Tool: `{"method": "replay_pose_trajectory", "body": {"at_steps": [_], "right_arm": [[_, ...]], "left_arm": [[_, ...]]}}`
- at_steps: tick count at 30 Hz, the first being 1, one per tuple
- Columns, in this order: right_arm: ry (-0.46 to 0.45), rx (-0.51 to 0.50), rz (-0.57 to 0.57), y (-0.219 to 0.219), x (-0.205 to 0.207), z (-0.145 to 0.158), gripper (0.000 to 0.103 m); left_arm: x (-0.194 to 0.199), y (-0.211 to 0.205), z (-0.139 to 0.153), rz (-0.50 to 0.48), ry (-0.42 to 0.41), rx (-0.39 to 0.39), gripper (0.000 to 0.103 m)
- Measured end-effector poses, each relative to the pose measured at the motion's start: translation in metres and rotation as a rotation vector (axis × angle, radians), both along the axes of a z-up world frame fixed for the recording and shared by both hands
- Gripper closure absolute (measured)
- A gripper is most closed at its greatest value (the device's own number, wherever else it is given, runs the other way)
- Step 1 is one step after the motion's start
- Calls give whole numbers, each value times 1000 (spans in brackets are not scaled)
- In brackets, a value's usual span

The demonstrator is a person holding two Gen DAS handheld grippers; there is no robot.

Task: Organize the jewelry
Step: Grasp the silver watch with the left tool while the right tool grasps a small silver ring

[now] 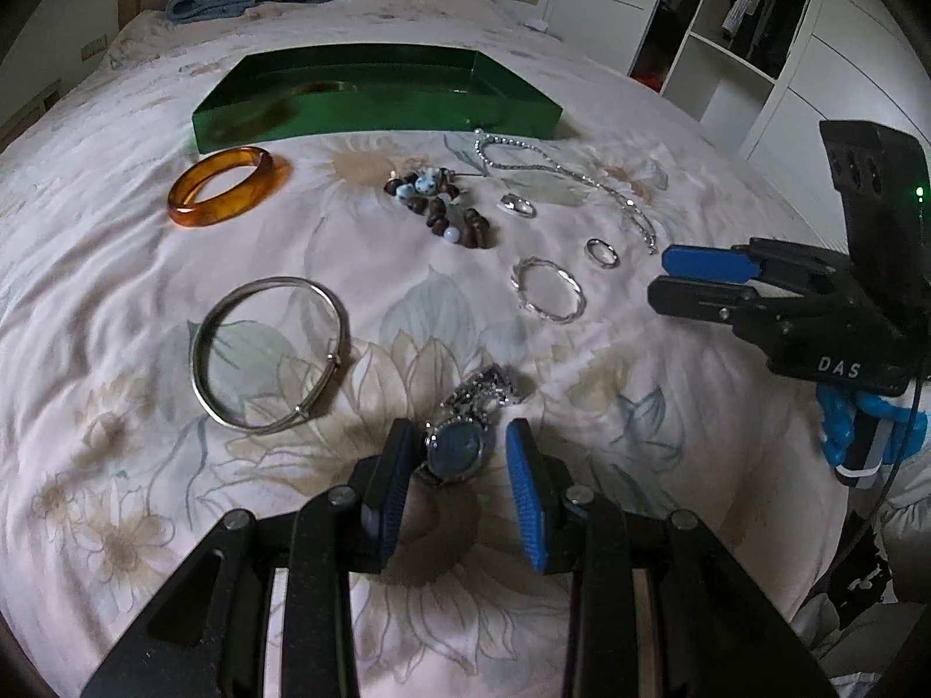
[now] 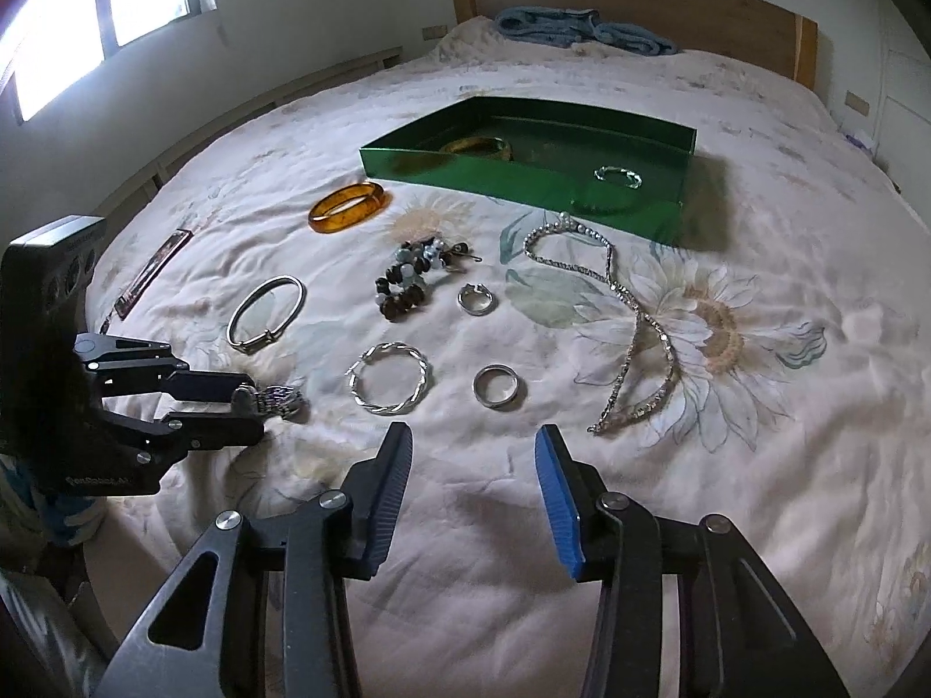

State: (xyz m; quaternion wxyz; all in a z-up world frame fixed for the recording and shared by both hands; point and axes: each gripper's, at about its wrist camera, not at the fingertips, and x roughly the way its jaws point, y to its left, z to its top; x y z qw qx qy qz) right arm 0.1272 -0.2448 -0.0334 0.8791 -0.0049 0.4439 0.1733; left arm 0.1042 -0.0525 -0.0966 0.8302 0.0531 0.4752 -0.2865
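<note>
Left gripper (image 1: 457, 456) straddles the wristwatch (image 1: 455, 449), pads not clearly pressing; right gripper (image 2: 474, 485) spread, empty, over bare bedspread (image 2: 582, 611).

Near to far, loose: twisted hoop (image 2: 388, 378), plain ring (image 2: 496, 387), silver bangle (image 2: 266, 314), bead bracelet (image 2: 407, 282), chain necklace (image 2: 634, 314), amber bangle (image 2: 348, 206). Green tray (image 2: 523, 183) holds just two bangles, so early stage. Floral bed, wood headboard (image 2: 640, 6), window left.

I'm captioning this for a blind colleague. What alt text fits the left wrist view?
The left gripper has its jaws either side of a watch lying on a flowered bedspread. Beyond lie bangles, rings, a bead bracelet and a necklace, with a green tray behind; the right gripper reaches in from the right.
</note>
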Motion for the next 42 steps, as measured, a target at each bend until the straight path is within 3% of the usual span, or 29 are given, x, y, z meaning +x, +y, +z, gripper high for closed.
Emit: {"method": "replay_pose_trajectory", "body": {"at_steps": [3, 5, 10, 26, 42], "right_arm": [[8, -2, 2, 0, 5, -5, 59], [12, -4, 3, -1, 8, -7, 59], [19, -11, 14, 0, 18, -13, 59], [27, -90, 59, 11, 43, -27, 83], [-38, -62, 13, 6, 11, 4, 83]], "left_arm": [[3, -1, -2, -9, 6, -6, 73], [3, -2, -3, -21, 4, -11, 81], [1, -2, -5, -27, -10, -25, 84], [-7, 5, 6, -11, -26, -84, 85], [-35, 5, 37, -4, -87, -119, 85]]}}
